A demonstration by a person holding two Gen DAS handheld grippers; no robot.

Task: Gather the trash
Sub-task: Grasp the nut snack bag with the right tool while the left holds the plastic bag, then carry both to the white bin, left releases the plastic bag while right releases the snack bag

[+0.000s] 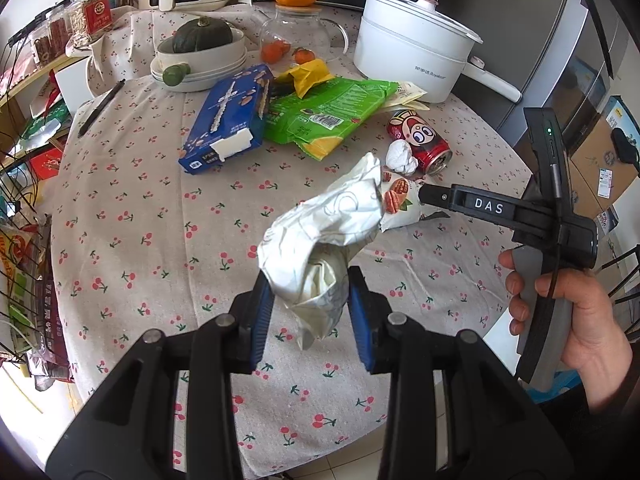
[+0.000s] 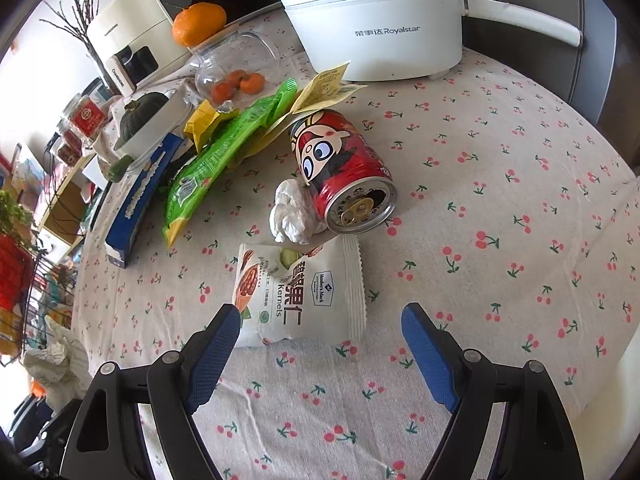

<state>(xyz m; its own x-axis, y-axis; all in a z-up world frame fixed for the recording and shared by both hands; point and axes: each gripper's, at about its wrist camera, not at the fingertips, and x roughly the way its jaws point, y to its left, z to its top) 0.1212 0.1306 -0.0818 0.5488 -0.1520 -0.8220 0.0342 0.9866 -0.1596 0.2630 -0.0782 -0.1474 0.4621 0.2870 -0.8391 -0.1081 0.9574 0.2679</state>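
Left wrist view: left gripper clamps a crumpled white wrapper between its blue pads, lifted above the cloth.
Wrapper look: creased, silvery-white with faint print, open and hollow at the lower end; its upper tip overlaps the nut bag in this view.
Right gripper: jaws spread wide, nothing between them; its left pad touches or just overlaps the nut bag's near corner, right pad over bare cloth.
Other trash: red can on its side, mouth toward the camera, with a tissue wad touching it; green bag, yellow wrapper and blue box in a pile to the left.
Hidden: nut bag partly behind the wrapper and the right gripper's tip in the left view; whether the tip touches the bag cannot be told. Lower wrapper folds are blurred.
Edges and room: table rim curves near the right gripper; open cloth lies right of the can. Pot stands at the far edge, well apart from the can.
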